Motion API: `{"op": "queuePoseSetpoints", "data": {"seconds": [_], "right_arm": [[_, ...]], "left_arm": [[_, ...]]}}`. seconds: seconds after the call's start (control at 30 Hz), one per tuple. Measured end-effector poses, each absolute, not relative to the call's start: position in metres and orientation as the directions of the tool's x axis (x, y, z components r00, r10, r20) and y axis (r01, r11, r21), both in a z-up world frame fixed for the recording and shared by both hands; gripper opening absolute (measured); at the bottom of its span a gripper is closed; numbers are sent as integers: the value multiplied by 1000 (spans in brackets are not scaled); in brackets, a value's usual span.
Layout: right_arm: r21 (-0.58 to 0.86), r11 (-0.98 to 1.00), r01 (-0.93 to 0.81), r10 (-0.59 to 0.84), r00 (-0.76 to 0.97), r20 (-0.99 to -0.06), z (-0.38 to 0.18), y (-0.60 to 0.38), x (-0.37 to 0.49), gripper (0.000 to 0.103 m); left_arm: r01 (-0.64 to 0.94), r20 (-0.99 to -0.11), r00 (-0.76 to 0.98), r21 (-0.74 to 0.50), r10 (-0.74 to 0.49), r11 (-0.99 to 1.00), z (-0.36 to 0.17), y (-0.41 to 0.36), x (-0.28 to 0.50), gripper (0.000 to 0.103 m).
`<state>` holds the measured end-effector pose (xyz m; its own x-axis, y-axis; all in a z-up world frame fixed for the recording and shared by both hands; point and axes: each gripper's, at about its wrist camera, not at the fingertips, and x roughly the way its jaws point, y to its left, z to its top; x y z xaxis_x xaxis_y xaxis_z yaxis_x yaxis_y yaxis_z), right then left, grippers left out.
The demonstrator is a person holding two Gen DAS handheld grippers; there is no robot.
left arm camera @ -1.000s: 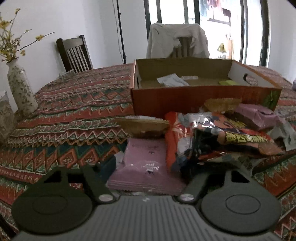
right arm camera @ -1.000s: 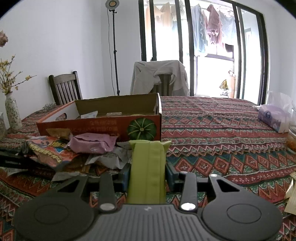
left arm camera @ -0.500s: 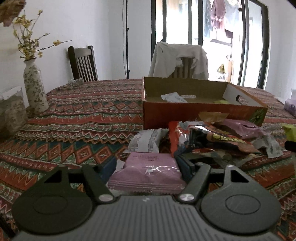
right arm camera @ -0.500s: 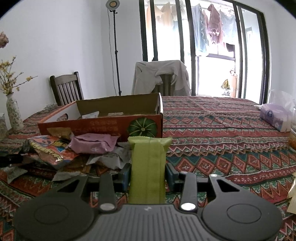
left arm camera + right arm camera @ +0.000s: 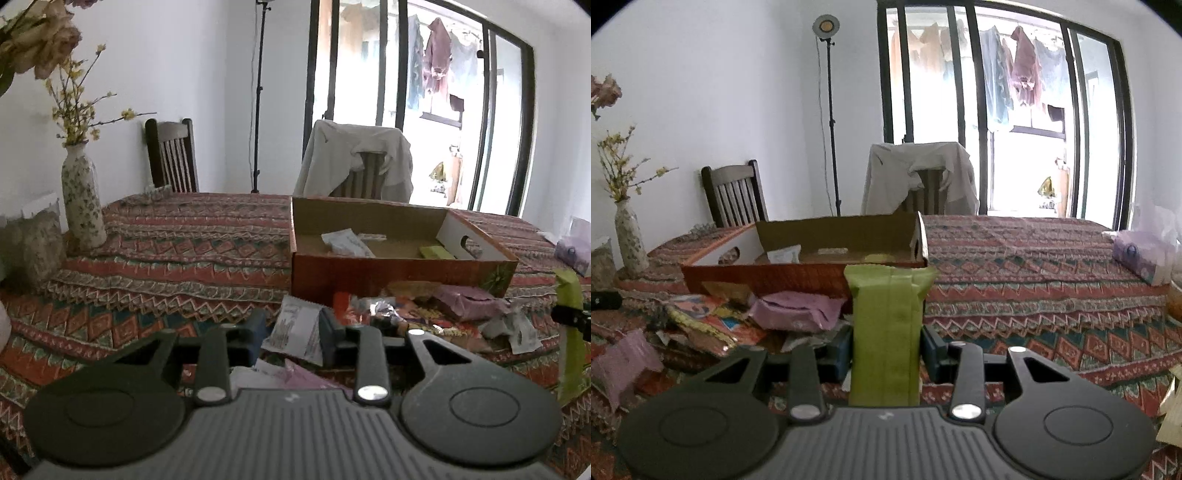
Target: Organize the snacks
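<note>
Loading step in hand: right gripper [image 5: 886, 350] clamps the upright green snack packet [image 5: 886, 325], left gripper [image 5: 293, 332] jaws closing on a pale foil sachet [image 5: 297, 328]; both judged next to go over the open brown cardboard box [image 5: 388, 269] wall

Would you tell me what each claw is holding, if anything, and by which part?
The right claw grips the green packet by its long edges, lower half. The left claw is closing its jaws on a pink packet, crumpled between them.

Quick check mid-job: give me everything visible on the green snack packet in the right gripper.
The green snack packet is a long, flat, matte yellow-green wrapper with a lengthwise back seam and a crimped top end. It stands upright, clamped at its sides between the right gripper fingers, lifted off the patterned tablecloth, in front of the cardboard box.
</note>
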<state>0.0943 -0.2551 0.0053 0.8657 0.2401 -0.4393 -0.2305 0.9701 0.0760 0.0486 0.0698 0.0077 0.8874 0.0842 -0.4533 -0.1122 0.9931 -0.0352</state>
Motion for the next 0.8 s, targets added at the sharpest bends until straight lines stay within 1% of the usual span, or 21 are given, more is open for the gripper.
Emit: {"op": "queuePoseSetpoints", "data": {"seconds": [0.07, 0.1, 0.13, 0.17, 0.2, 0.23, 0.3, 0.4, 0.47, 0.5, 0.57, 0.6, 0.8], "right_arm": [[72, 969, -235, 242, 865, -439, 6, -254, 94, 38], [72, 969, -235, 242, 864, -441, 6, -253, 94, 38], [73, 969, -235, 243, 864, -442, 6, -253, 94, 38], [74, 969, -234, 242, 864, -442, 5, -253, 94, 38], [75, 969, -234, 242, 863, -443, 5, -253, 94, 38], [76, 969, -233, 243, 863, -443, 5, -253, 94, 38], [77, 969, -235, 244, 863, -442, 5, -253, 93, 38], [77, 968, -238, 247, 861, -444, 5, -253, 91, 38], [76, 968, -241, 249, 861, -443, 5, -253, 90, 38], [75, 968, -241, 249, 862, -442, 5, -253, 90, 38], [75, 968, -241, 249, 862, -441, 5, -253, 89, 38], [75, 968, -241, 249, 863, -440, 6, -252, 88, 38], [76, 966, -246, 255, 866, -430, 8, -252, 85, 38]], "left_arm": [[-114, -459, 884, -33, 86, 993, 6, 69, 49, 33], [-109, -468, 880, -31, 82, 993, 4, 69, 50, 38], [-99, -479, 875, -33, 71, 995, 1, 68, 50, 52], [-94, -486, 872, -31, 67, 995, -1, 68, 49, 61], [-87, -495, 866, -15, 68, 996, -5, 65, 48, 77], [-83, -503, 861, 1, 72, 997, -8, 62, 47, 85], [-63, -530, 846, 20, 64, 998, -17, 56, 45, 89], [-48, -581, 811, 43, 64, 998, -32, 51, 46, 89], [-52, -603, 795, 49, 71, 997, -41, 49, 47, 85], [-58, -608, 790, 51, 77, 997, -43, 49, 47, 77], [-63, -604, 792, 62, 88, 996, -47, 48, 45, 71], [-61, -595, 798, 71, 92, 996, -46, 47, 43, 62], [-70, -550, 831, 54, 88, 996, -37, 48, 34, 62]]}}
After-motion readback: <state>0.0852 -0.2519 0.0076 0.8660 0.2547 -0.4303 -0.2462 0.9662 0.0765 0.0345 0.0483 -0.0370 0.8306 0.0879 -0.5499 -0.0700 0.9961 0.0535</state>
